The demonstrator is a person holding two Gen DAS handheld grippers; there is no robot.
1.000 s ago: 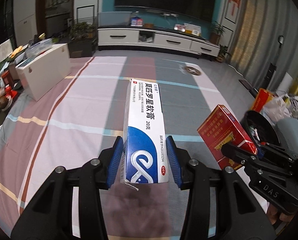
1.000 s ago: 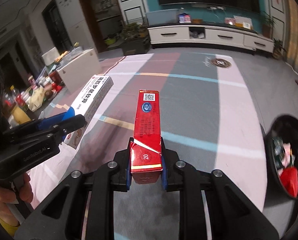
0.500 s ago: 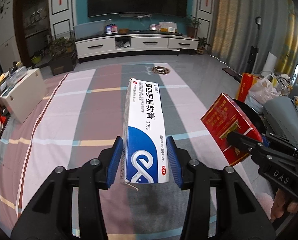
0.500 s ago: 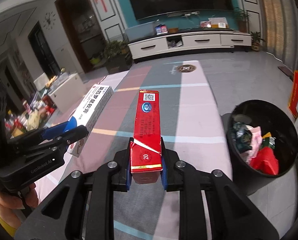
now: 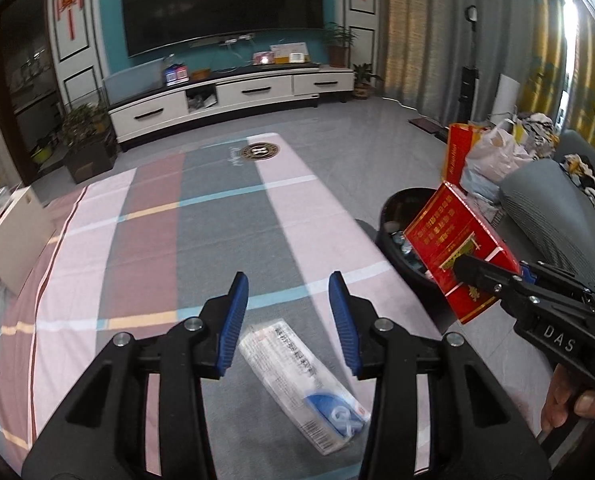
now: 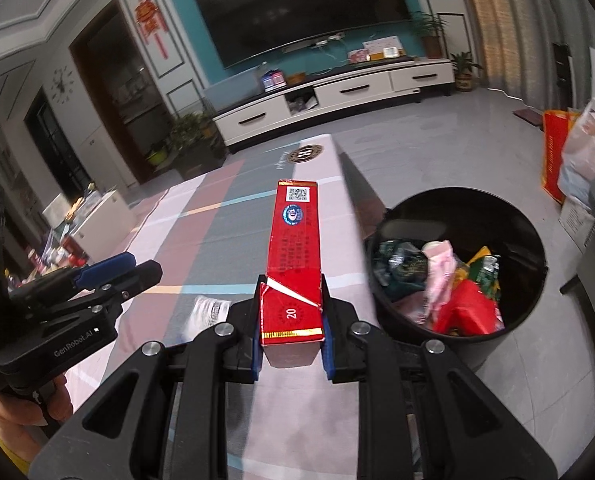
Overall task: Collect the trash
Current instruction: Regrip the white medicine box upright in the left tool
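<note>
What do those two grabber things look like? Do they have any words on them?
Both are black plastic with silver screws and two fingers lined with ribbed blue pads. The left hand-held gripper has "GenRobot.AI" printed in white on its side, seen from the right wrist view. The right hand-held gripper has "DAS" in white letters on its body, seen from the left wrist view. A bit of yellow sleeve shows by the left hand.

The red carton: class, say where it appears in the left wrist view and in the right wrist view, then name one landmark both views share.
Left wrist view: the red carton is at the right edge, tilted, in front of the black bin.
Right wrist view: the red carton is at centre, pointing away, left of the black bin.
Shared landmark: the round emblem at the far end of the striped cloth.
</note>
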